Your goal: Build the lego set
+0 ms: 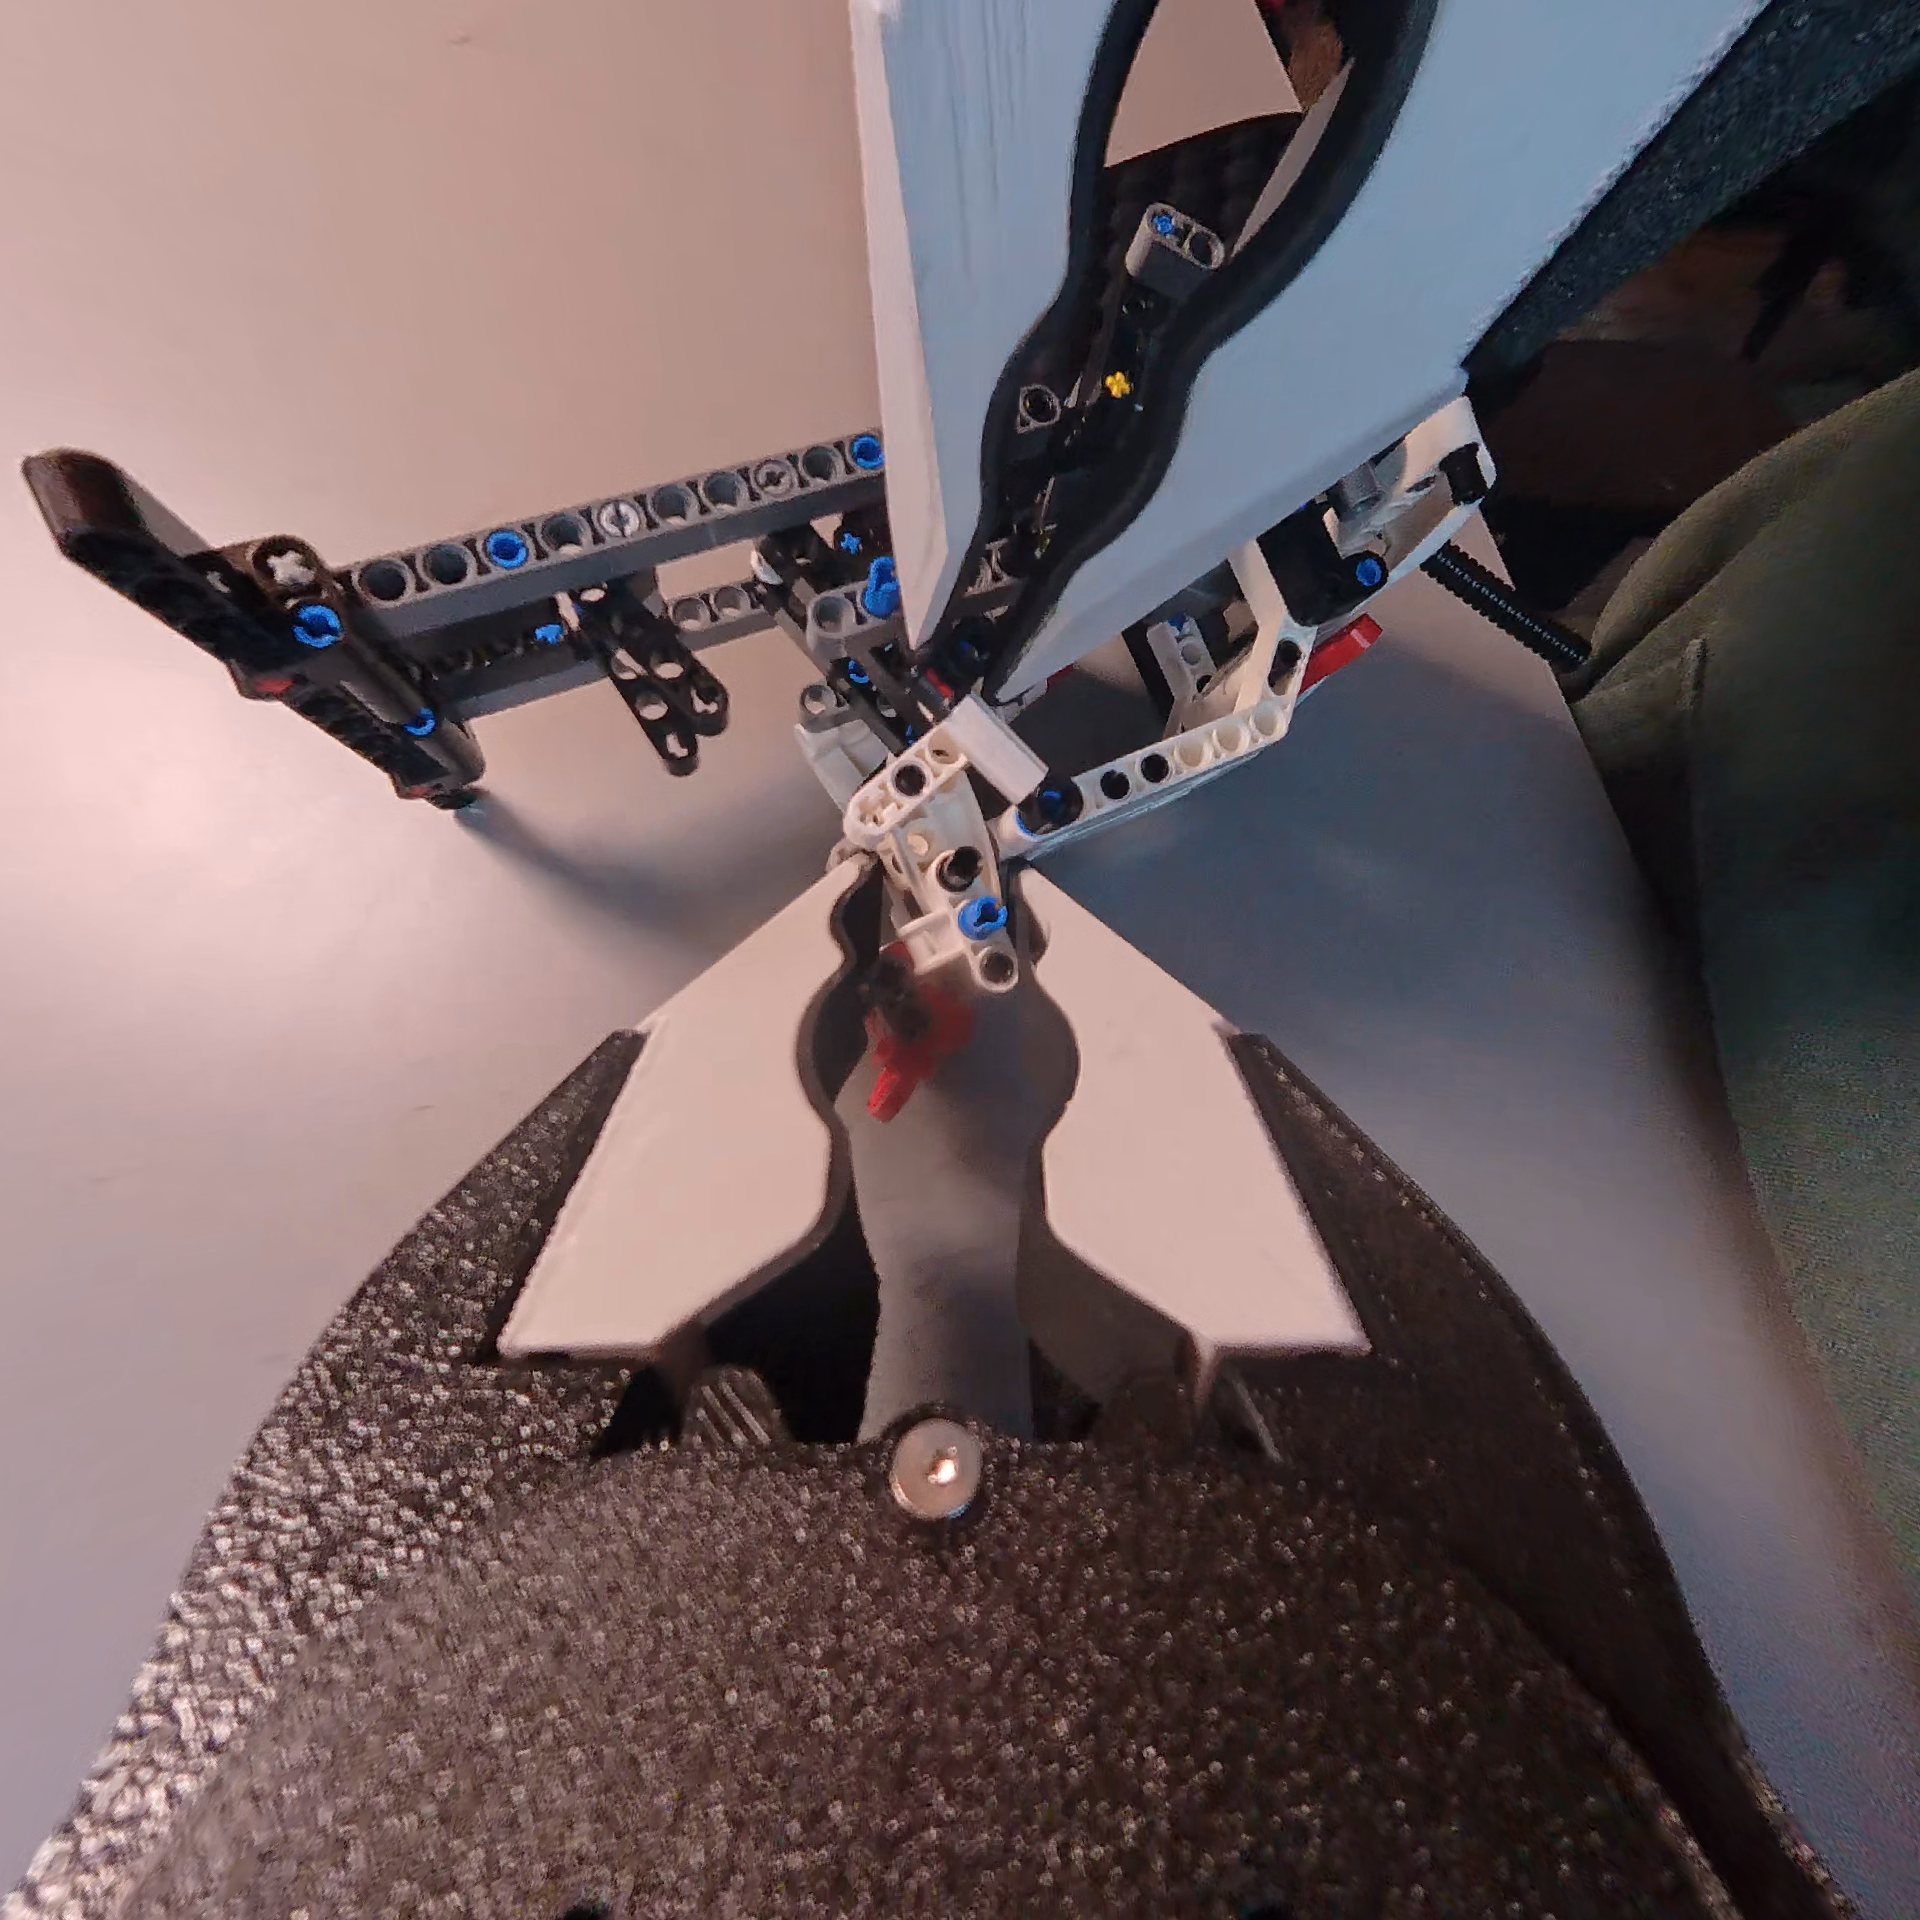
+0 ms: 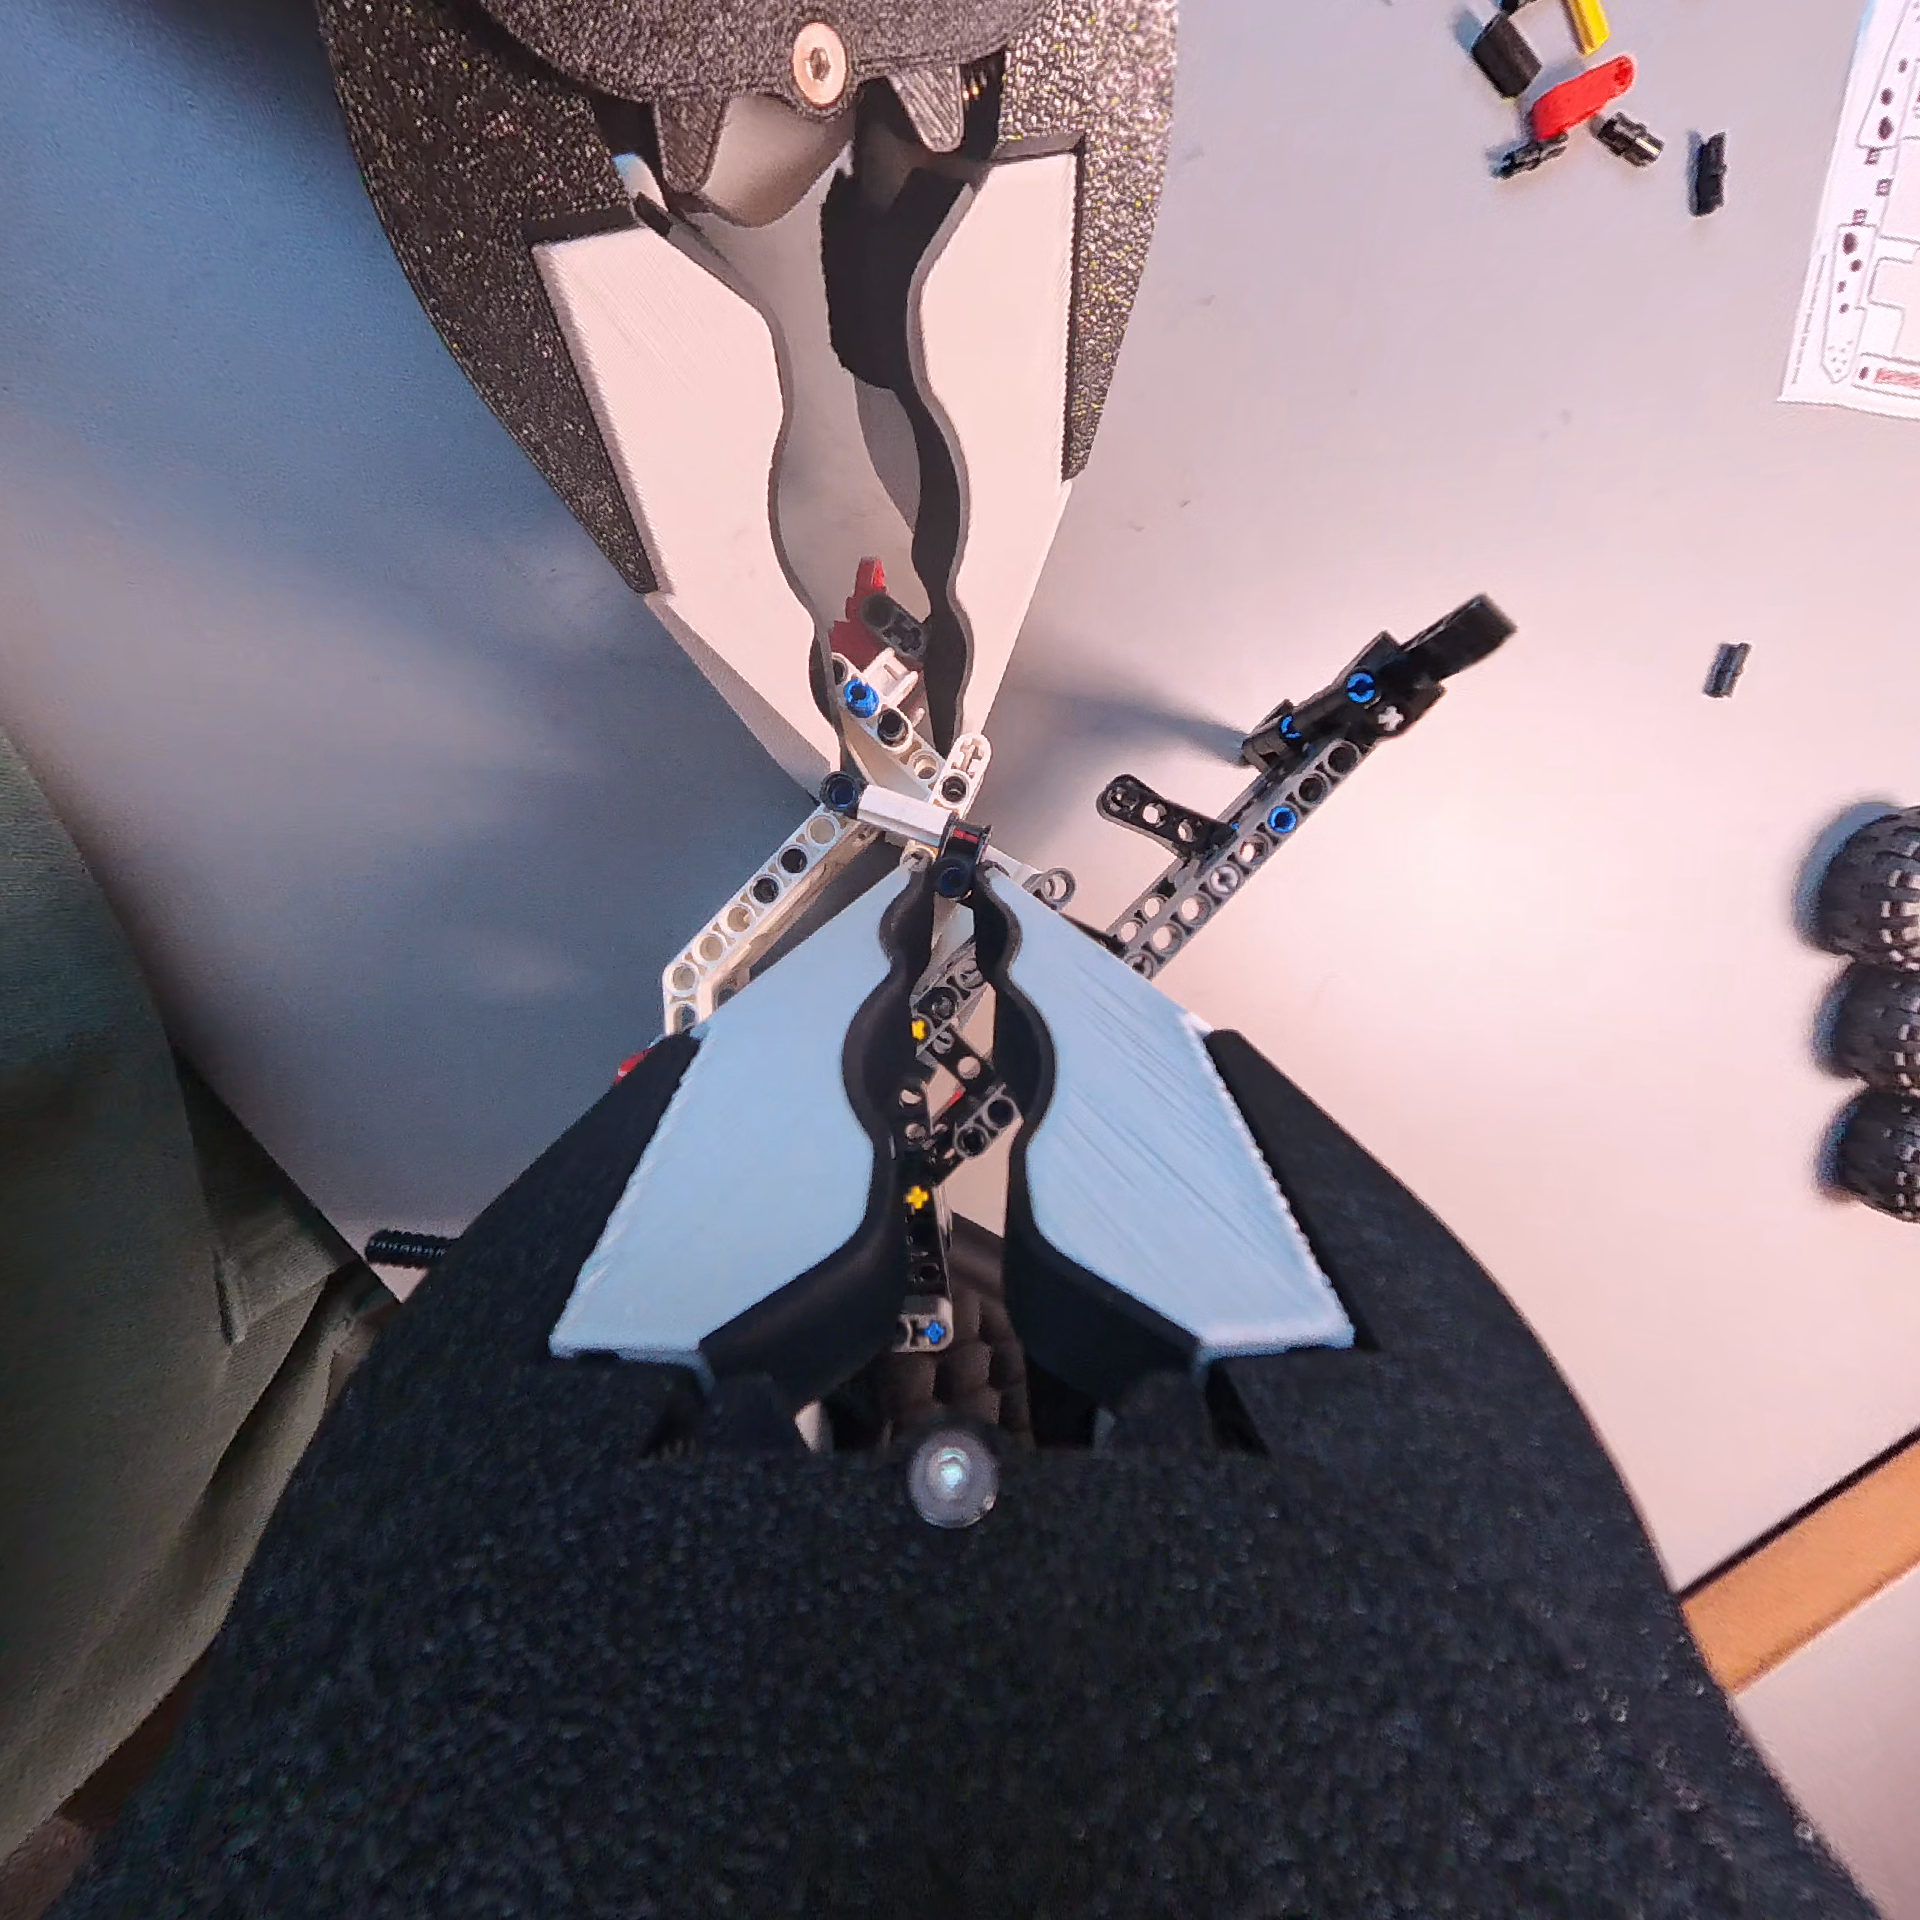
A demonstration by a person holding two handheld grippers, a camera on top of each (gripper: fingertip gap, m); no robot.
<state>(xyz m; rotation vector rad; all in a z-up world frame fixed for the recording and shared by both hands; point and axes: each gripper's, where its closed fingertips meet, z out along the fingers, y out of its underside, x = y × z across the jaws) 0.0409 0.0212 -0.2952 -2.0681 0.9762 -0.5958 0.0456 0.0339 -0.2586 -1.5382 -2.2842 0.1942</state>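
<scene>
Fingers first: the left gripper (image 1: pixel 940 914) was clamped on the white beam end (image 1: pixel 935 894) of the lego model (image 1: pixel 623 582), with a red piece (image 1: pixel 899 1070) sitting in the gap just behind the tips, low centre of the left wrist view. The right gripper (image 2: pixel 951 883) was closed tight on a black beam (image 2: pixel 920 1174) of the same model, running down the slot between its fingers at mid-frame in the right wrist view. So both were holding the one build from opposite sides, tips nearly meeting.

The model itself was held over the table (image 1: pixel 312 260). Its long grey beam (image 1: pixel 582 540) with blue pins stretched to the left of the left view, ending in a black upright piece (image 1: pixel 239 623). A white frame (image 1: pixel 1174 758) stuck out right of centre.

The surface was a plain pale tabletop, pinkish under warm light, with soft shadows under the build. In the right view, loose parts (image 2: pixel 1558 94) (black, red, yellow) sat at the upper right, a printed sheet (image 2: pixel 1860 229) lay at the right edge, and three black tyres (image 2: pixel 1870 1008) were stacked along the right side, blurry. A wooden edge (image 2: pixel 1808 1558) showed lower right. Green fabric (image 2: pixel 125 1247) filled the lower left, probably the person's clothing, couldn't say more.
</scene>
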